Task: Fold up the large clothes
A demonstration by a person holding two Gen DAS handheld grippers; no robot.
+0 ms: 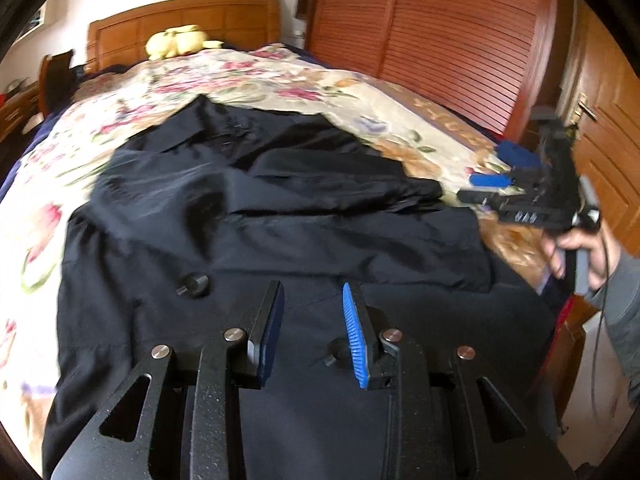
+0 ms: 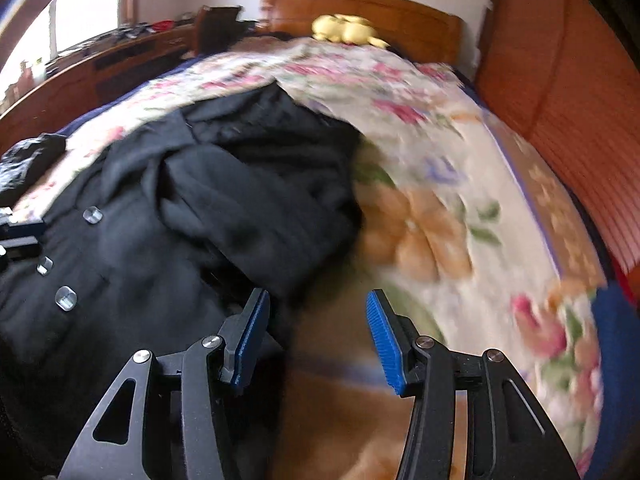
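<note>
Left wrist view: our left claw (image 1: 313,334) hangs over the lower front of the black coat (image 1: 248,216), pads apart, nothing between them. The coat lies spread on the bed's floral quilt (image 1: 304,76), collar toward the headboard (image 1: 188,20), one sleeve (image 1: 344,184) already laid across the chest. Coat button (image 1: 195,282) shows just ahead of the left pad. Right claw (image 1: 494,168) sits off the coat's right edge, over the quilt, fingers parted, empty.

Our read: sleeve fold-in on the right side looks done; next we'd take the other sleeve or a side edge. That needs a claw down on the fabric edge and a clean pinch. The cloth is thin and slippery-looking, so it may bunch.

Right wrist view: right claw (image 2: 316,336) is wide open over the quilt (image 2: 440,200) just beside the coat (image 2: 192,208), touching nothing. Clear buttons (image 2: 66,298) run along the coat's front at left. Frame is blurry.

Room: yellow plush toy (image 2: 348,28) at the headboard, slatted wooden wardrobe (image 1: 440,32) beside the bed, wooden dresser (image 2: 100,64) under the window.
</note>
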